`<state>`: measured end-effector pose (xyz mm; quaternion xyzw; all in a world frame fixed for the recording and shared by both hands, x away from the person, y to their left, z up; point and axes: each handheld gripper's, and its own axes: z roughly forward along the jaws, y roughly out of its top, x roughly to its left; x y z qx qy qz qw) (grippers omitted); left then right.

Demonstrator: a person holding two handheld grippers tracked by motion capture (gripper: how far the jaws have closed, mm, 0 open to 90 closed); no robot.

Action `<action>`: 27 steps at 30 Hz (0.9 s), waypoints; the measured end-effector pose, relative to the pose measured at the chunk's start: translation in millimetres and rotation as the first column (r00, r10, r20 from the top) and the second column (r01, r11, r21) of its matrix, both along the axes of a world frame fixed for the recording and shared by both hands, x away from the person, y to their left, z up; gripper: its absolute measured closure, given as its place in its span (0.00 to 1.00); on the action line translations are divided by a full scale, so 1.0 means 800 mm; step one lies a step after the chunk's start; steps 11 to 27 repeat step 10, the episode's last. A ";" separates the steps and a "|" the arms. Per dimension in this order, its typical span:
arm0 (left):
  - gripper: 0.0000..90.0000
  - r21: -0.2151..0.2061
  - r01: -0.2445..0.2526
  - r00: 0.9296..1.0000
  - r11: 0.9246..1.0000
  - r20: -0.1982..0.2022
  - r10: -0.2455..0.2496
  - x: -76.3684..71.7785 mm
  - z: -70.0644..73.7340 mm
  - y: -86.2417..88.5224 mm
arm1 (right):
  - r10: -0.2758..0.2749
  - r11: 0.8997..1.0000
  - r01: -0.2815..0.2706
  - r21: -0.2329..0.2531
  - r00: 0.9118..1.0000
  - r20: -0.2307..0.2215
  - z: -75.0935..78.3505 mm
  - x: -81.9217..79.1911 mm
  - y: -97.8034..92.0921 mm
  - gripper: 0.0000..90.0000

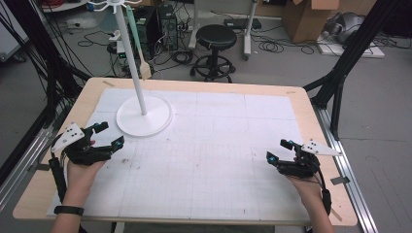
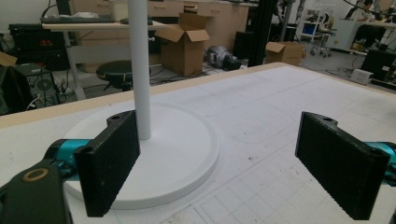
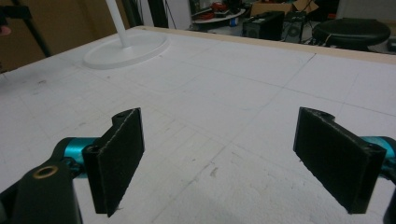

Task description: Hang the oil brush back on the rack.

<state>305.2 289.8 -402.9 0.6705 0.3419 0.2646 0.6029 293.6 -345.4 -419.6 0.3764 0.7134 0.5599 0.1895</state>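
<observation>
A white stand with a round base (image 1: 144, 116) and a tall pole (image 1: 130, 58) rises at the table's back left. My left gripper (image 1: 110, 135) rests low at the left edge, open and empty, its jaws pointing at the base (image 2: 154, 154) just ahead. At the table's right side my right gripper (image 1: 279, 150) is open too, nothing between its jaws, pointing across the white mat toward the distant stand base (image 3: 126, 49).
A white gridded mat (image 1: 209, 145) covers the wooden table (image 1: 301, 97). Beyond the far edge stand a black stool (image 1: 215, 46), cardboard boxes (image 1: 306, 17) and floor cables. Black frame legs (image 1: 340, 73) flank the table's right side.
</observation>
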 end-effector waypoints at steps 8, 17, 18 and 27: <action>0.16 -0.004 -0.002 1.000 1.000 0.000 0.002 -0.001 0.000 0.001 | 0.000 1.000 0.000 0.003 1.000 0.000 0.000 0.001 -0.001 0.17; 0.16 0.001 -0.003 1.000 1.000 -0.001 0.003 0.000 0.000 0.001 | 0.001 1.000 -0.001 0.007 1.000 -0.002 0.000 0.001 -0.001 0.17; 0.16 0.001 -0.003 1.000 1.000 -0.001 0.003 0.000 0.000 0.001 | 0.001 1.000 -0.001 0.007 1.000 -0.002 0.000 0.001 -0.001 0.17; 0.16 0.001 -0.003 1.000 1.000 -0.001 0.003 0.000 0.000 0.001 | 0.001 1.000 -0.001 0.007 1.000 -0.002 0.000 0.001 -0.001 0.17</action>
